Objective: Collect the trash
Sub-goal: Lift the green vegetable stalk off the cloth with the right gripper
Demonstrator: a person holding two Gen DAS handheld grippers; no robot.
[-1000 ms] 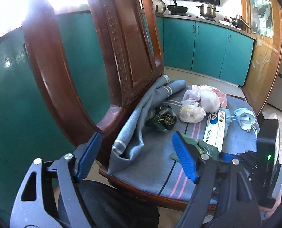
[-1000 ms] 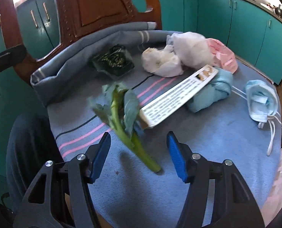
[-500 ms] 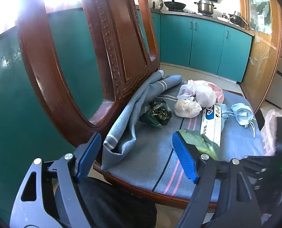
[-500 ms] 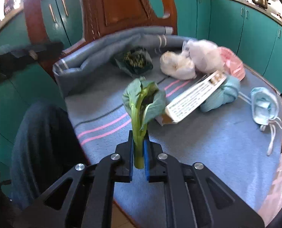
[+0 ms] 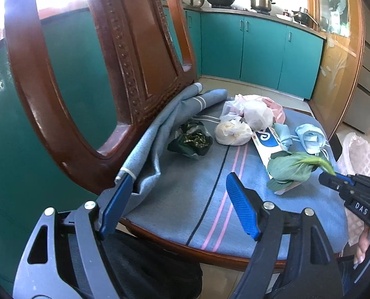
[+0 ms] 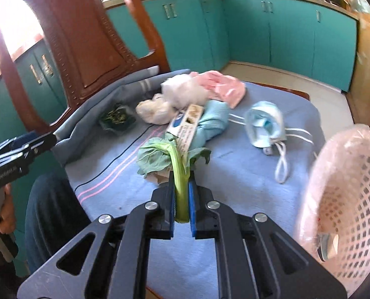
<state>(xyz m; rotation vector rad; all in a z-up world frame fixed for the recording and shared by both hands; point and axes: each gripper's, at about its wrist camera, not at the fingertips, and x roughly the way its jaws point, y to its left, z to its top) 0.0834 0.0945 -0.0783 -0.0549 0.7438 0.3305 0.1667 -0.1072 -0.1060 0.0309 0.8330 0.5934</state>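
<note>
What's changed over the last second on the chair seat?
The right gripper closed on the leafy green stalk and lifted it off the blue cloth, swinging toward the pink basket. The left gripper stays open; the other trash hasn't moved.

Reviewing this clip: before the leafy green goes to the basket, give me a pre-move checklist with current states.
1. Right gripper shut on the vegetable stalk: ok.
2. Vegetable clear of the cloth-covered seat: cannot tell.
3. Pink mesh basket in view at right, opening facing the gripper: ok.
4. Left gripper open, holding nothing: ok.
5. Trash left on the seat, such as the face mask and the white bag: not ok.
</note>
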